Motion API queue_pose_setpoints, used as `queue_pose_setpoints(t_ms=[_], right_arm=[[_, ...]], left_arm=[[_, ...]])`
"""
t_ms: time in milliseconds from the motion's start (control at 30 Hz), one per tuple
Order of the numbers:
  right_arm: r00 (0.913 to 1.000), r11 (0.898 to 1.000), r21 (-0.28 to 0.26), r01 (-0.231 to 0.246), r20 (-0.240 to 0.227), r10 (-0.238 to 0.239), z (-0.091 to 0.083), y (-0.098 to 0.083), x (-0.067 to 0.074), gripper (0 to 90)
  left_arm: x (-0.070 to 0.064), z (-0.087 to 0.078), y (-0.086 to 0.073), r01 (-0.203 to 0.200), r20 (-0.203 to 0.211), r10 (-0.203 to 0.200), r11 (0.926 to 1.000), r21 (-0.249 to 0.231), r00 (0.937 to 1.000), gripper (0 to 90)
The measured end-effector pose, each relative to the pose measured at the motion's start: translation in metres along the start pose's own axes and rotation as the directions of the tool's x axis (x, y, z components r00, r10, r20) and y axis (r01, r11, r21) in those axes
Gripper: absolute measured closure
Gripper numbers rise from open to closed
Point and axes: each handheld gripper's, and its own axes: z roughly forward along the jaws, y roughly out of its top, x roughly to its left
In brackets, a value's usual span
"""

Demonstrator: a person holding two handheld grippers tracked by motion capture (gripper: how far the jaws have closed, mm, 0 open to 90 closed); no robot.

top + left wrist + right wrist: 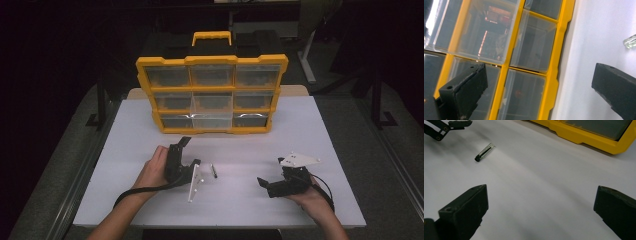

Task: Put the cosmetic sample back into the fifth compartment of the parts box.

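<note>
Near the desk's (150, 210) front edge, the right gripper (267, 184) lies low in the person's right hand (312, 200), jaws wide open and empty, pointing left across the bare white top. The left gripper (189, 152), held in the left hand (152, 170), sits a little farther in, turned on its side, jaws also spread wide with nothing between them. A small tube (213, 170) with a dark tip lies flat on the desk just right of the left gripper, between the two grippers and touching neither; in the right gripper view it lies ahead and to the left. Beyond stands the yellow organizer (212, 60), upright, its clear drawers facing the person. The lower middle drawer (212, 119) is pulled out slightly.
</note>
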Motion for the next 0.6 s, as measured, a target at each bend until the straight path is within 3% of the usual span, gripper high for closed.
queue_pose_setpoints(t_ms=[367,600], right_arm=[[1.0000,1.000,0.002,-0.001,0.002,0.001,0.0004,-0.0002,-0.0002,0.0],[1.0000,1.000,-0.001,0.003,0.002,-0.003,-0.0001,-0.0001,-0.0007,0.0]], left_arm=[[-0.0027,0.0026,-0.0054,0.060,0.034,-0.060,0.9982,0.006,0.9976,0.4],[-0.0021,0.0030,-0.0061,0.109,0.049,-0.109,0.9940,-0.006,0.9929,0.4]])
